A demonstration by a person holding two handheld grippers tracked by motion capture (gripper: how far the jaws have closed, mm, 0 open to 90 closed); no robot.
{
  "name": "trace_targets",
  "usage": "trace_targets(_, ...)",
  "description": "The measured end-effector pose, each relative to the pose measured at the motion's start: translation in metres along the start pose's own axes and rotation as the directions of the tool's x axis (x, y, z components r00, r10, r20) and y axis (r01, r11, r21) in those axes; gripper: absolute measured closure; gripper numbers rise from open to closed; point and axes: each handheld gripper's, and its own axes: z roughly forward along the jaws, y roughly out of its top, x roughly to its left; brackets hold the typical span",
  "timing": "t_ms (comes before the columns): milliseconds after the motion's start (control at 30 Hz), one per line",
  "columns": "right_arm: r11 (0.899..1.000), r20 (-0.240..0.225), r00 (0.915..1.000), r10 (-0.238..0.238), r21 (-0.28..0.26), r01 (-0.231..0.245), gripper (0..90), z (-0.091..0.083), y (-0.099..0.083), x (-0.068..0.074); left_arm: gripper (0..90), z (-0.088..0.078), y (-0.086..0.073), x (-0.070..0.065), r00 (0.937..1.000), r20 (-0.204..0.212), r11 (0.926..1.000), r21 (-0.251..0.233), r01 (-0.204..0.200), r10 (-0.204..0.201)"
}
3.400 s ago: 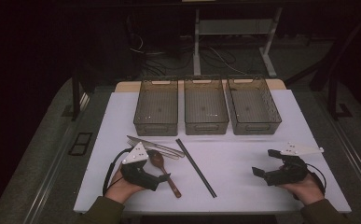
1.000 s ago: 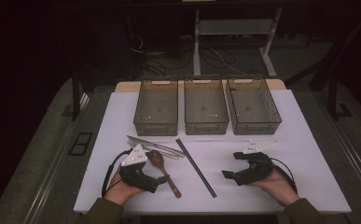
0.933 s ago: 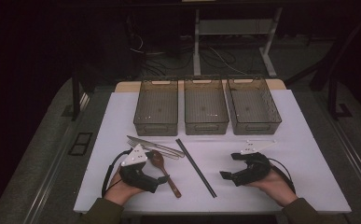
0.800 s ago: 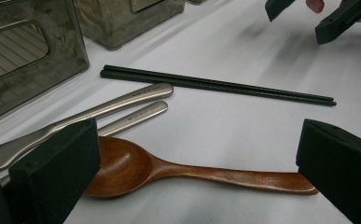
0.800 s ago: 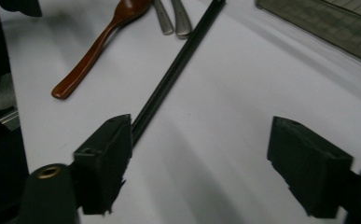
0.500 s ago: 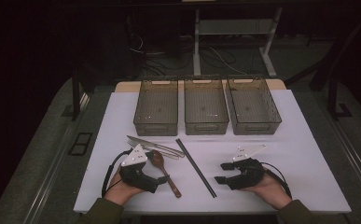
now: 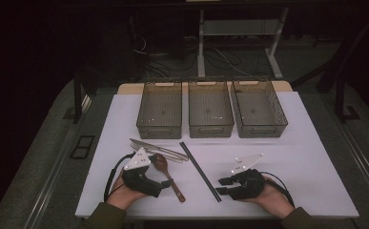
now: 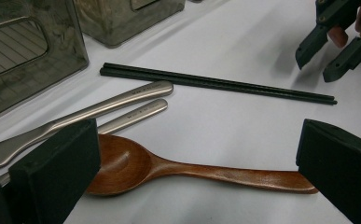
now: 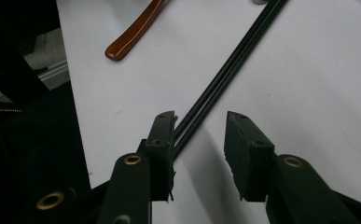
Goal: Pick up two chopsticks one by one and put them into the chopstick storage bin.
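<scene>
While the right claw [image 9: 199, 135] stands over the near end of the black chopsticks [image 9: 225, 74], its jaws have just been closing and remain parted, apparently gripping nothing. Chopstick tips lie just beside its left jaw. Left claw [image 8: 192, 163] rests wide open astride the wooden spoon [image 8: 178, 170].

Black tongs [image 7: 226, 185] with brass-ringed screw holes, grey three-cornered top plates, black cables, dark olive sleeves [image 7: 105, 217].
</scene>
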Motion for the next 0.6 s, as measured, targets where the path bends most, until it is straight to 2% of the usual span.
trace_targets(367,0.998,-0.012,0.9992,-0.037,0.043,0.037,67.6,0.006,-0.0012,0.0079,0.0,-0.0001,0.0001,-0.0004,1.0,0.0,1.0,0.003,-0.005,0.005)
trace_targets(600,0.997,-0.013,0.9991,-0.04,0.067,0.041,70.1,0.009,-0.002,0.0107,0.0,0.0001,0.0001,-0.0006,1.0,-0.001,1.0,0.001,-0.006,0.006)
